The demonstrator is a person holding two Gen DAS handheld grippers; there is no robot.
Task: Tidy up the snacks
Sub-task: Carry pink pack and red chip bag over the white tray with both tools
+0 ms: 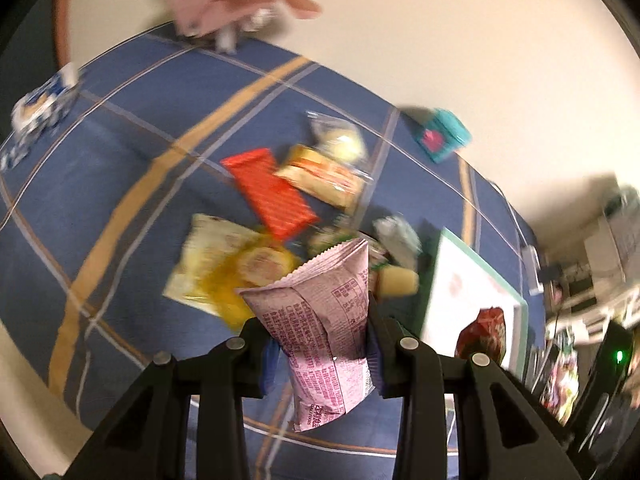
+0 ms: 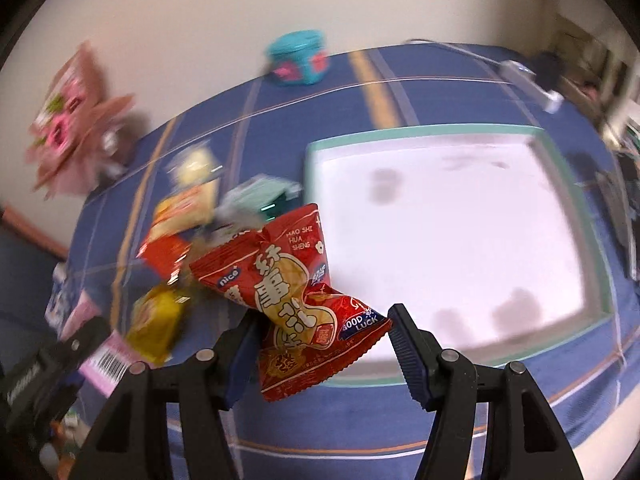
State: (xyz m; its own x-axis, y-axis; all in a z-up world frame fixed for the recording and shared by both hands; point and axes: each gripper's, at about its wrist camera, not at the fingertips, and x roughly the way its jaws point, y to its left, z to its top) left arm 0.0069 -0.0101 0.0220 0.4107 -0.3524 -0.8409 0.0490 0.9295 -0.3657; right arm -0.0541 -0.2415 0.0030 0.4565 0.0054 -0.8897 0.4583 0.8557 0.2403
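Blue plaid tablecloth (image 2: 360, 420) under everything. White tray with a teal rim (image 2: 568, 160) on the cloth — the landmark, bare inside. Just left of the tray, a loose heap of snack packets (image 1: 264, 216) on the cloth. Right gripper (image 2: 324, 340) over the tray's near-left corner, pinching a red peanut packet (image 2: 288, 292). Left gripper (image 1: 320, 344) left of the tray, above the heap — clamped tight on a pink printed packet (image 1: 320, 312). Teal tin (image 2: 298, 58) beyond the tray, by the wall.
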